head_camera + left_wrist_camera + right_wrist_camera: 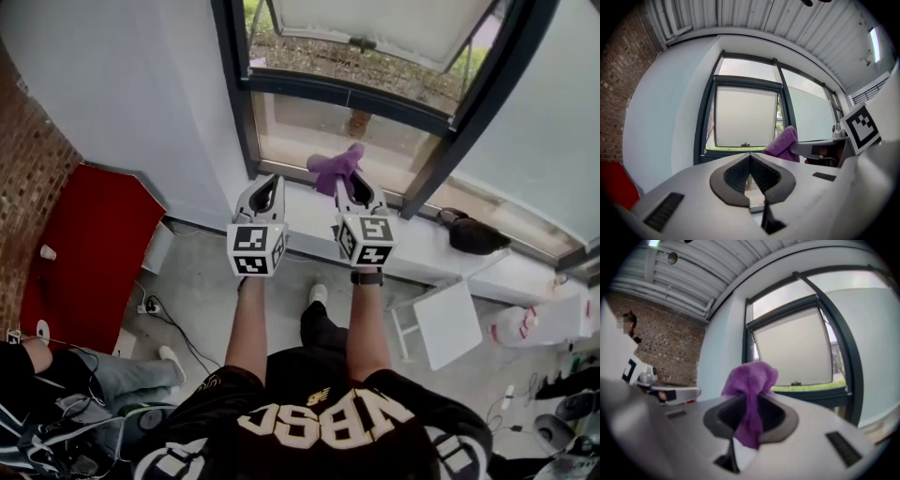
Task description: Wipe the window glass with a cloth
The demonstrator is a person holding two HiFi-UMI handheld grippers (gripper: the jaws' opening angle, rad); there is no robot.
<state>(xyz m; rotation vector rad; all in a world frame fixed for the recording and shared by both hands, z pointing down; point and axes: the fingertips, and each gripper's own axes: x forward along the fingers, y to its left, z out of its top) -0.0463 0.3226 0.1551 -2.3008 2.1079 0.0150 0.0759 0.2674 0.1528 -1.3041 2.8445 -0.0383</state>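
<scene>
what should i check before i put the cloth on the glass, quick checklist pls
1. Cloth gripped: ok, the purple cloth is pinched in the shut right tool, with a bunch sticking out in front.
2. Left tool free: ok, jaws together, nothing between them.
3. Cloth on the window glass: not ok, it is held short of the pane.
4. Sash closed: not ok, it is tilted open.
5. Cloth damp: cannot tell.
</scene>
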